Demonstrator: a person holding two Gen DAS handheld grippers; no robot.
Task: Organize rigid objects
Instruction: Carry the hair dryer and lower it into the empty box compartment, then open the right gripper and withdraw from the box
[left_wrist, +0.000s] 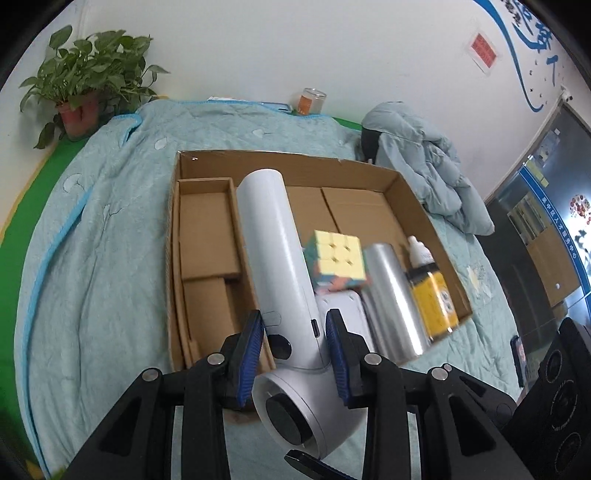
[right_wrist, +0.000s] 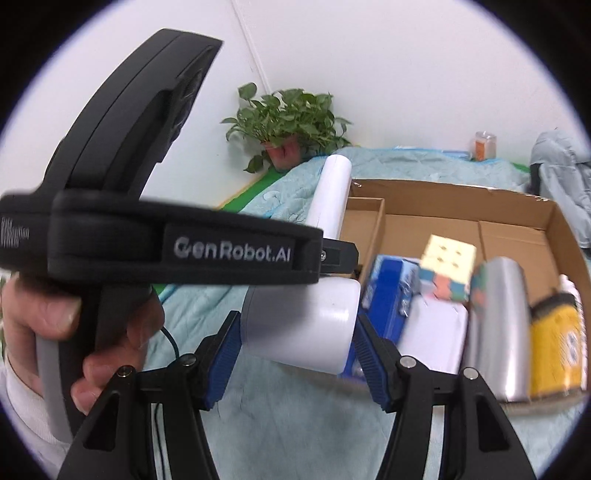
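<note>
Gripped at both ends: white dryer (left_wrist: 280, 295), handle pinched by left hand-held gripper (left_wrist: 295, 332), barrel seemingly clamped by right hand-held gripper (right_wrist: 297, 332), held over box (left_wrist: 424, 206) edge above bed (left_wrist: 92, 258), probably for steady lowering into free space. Smooth white shell, dark rear cap. Packed alongside: cube (left_wrist: 338, 262), silver can (left_wrist: 395, 299), yellow bottle (left_wrist: 432, 295).

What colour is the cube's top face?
Pale yellow; the cube shows best in the left wrist view.

Glossy white plastic hair dryer (left_wrist: 275, 258), matt corrugated cardboard box (left_wrist: 417, 195), brushed metal cylinder (left_wrist: 391, 299), quilted cloth (left_wrist: 92, 258).
</note>
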